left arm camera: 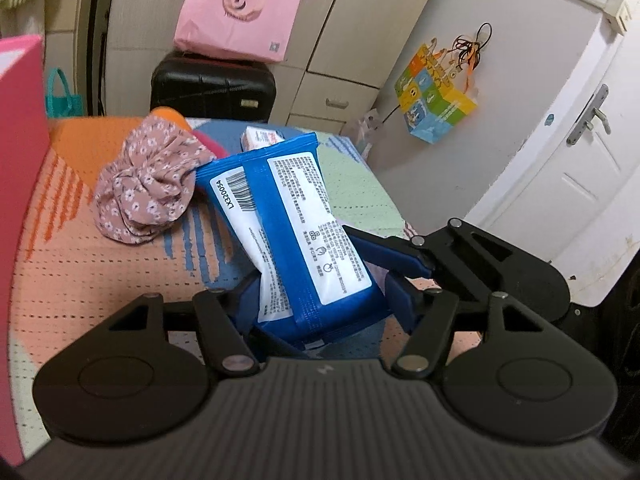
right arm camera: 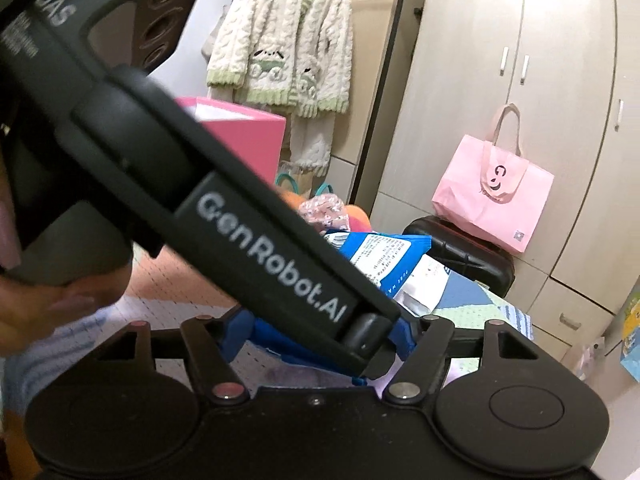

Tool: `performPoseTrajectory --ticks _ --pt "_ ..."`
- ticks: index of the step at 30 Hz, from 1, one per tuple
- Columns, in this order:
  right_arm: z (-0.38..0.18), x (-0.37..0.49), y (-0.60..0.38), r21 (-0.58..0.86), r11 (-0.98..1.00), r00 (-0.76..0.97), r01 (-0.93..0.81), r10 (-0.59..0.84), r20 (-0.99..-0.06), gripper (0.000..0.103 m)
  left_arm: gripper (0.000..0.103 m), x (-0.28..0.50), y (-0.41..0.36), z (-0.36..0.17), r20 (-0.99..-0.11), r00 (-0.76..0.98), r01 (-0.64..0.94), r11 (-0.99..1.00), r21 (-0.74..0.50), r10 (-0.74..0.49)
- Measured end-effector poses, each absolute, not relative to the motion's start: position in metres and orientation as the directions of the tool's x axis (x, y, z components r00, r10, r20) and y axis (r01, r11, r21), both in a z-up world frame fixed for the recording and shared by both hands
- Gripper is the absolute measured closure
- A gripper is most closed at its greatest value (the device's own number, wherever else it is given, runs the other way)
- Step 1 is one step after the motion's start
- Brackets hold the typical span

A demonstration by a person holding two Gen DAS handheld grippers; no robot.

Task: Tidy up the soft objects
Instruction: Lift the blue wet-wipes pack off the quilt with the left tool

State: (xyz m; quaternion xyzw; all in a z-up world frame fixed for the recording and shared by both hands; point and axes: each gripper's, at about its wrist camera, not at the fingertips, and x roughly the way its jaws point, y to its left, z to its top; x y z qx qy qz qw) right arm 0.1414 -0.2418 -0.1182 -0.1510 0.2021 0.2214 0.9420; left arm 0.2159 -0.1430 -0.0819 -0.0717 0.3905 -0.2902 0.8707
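Observation:
A blue wipes pack (left arm camera: pixel 288 232) with a white label hangs tilted above the bed, its lower end between the blue fingers of my left gripper (left arm camera: pixel 320 300), which is shut on it. One blue finger (left arm camera: pixel 394 254) of my right gripper reaches in from the right against the pack's side. In the right wrist view the left gripper's black body (right arm camera: pixel 256 240) crosses in front and hides the gap of my right gripper (right arm camera: pixel 320 338). The blue wipes pack (right arm camera: pixel 380 256) shows beyond it. A floral pink cloth (left arm camera: pixel 148 184) lies bunched on the bed to the left.
The bed has a colourful knitted blanket (left arm camera: pixel 100 272). A small white pack (left arm camera: pixel 262 138) lies behind the wipes. A pink box (left arm camera: pixel 20 160) stands at the left. Beyond the bed are a black suitcase (left arm camera: pixel 212 88), a pink bag (left arm camera: pixel 240 12) and a white door (left arm camera: pixel 580 160).

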Motion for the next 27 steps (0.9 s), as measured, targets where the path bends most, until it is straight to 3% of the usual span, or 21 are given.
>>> performPoseTrajectory --ticks 12,15,18,22,27 --pt "-0.107 0.132 -0.249 -0.114 0.866 0.816 -0.488 0.405 -0.412 0.031 0.038 0.193 -0.132 -0.068 -0.642 0.544 0.44 0.835 -0.331 -0.541" --pt "-0.107 0.136 -0.253 -0.096 0.873 0.813 -0.479 0.399 -0.424 0.043 0.038 0.191 -0.125 -0.07 -0.647 0.526 0.43 0.829 -0.358 -0.553" --pt "-0.106 0.141 -0.256 -0.011 0.878 0.783 -0.478 0.421 -0.457 0.045 0.039 0.188 -0.118 -0.071 -0.647 0.512 0.43 0.82 -0.377 -0.565" --pt "-0.111 0.141 -0.257 0.06 0.873 0.762 -0.484 0.454 -0.462 0.045 0.038 0.189 -0.108 -0.077 -0.66 0.479 0.418 0.812 -0.409 -0.579" --pt "-0.123 0.137 -0.239 -0.013 0.862 0.755 -0.506 0.436 -0.491 0.04 0.039 0.197 -0.102 -0.094 -0.694 0.458 0.351 0.83 -0.433 -0.555"
